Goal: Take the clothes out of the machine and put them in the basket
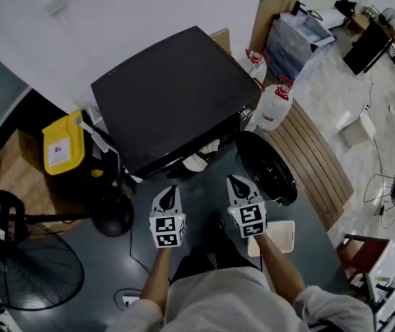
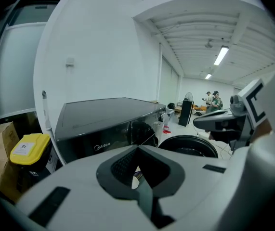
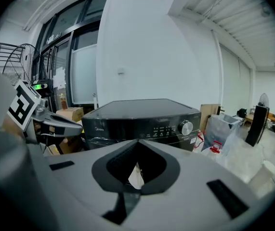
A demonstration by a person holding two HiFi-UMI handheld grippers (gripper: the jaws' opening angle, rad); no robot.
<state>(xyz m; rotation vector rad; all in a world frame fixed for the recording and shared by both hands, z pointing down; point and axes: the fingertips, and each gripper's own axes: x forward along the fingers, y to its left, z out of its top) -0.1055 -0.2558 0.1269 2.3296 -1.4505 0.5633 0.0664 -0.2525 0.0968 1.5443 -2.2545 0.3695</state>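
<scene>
I have bare dark floor (image 1: 204,200) between me and the washing machine (image 1: 169,95); its mouth is straight ahead, with pale clothes (image 1: 198,161) showing at the lip; the open round door (image 1: 266,166) juts out at the front's right edge, just ahead of my right gripper (image 1: 238,180); a fan base (image 1: 112,218) crowds the front's left corner; a white basket (image 1: 281,236) sits by my right arm.

Cannot see inside the machine (image 1: 169,95) beyond pale scraps of clothes (image 1: 198,159); loses part of the basket (image 1: 283,235) behind the right tool (image 1: 236,179)
</scene>
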